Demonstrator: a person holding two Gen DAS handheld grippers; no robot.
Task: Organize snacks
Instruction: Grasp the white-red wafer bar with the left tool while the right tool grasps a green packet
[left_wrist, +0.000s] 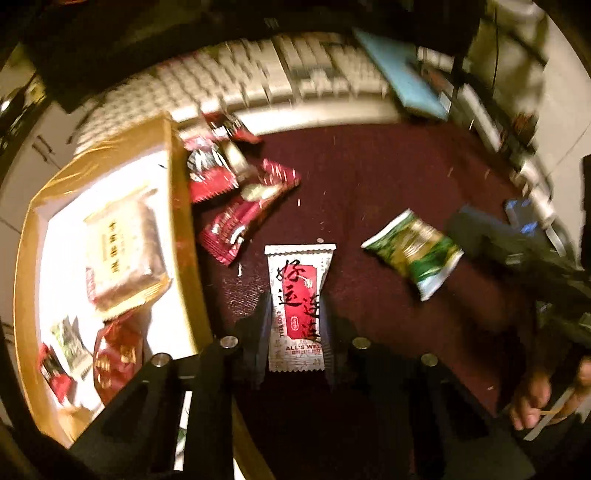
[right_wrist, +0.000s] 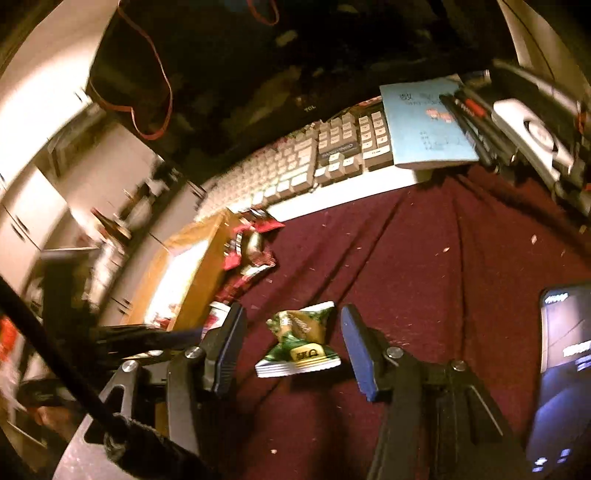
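Observation:
My left gripper is shut on a white snack packet with a red label, its fingers pressed to both sides. A green packet lies on the maroon cloth to the right; in the right wrist view it sits between the fingers of my open right gripper, untouched. Several red packets lie piled beside a cardboard box. The box holds a beige packet and a few small snacks.
A white keyboard lies along the back edge of the cloth. A light blue booklet with pens rests at its right end. A phone with a lit screen lies at the right.

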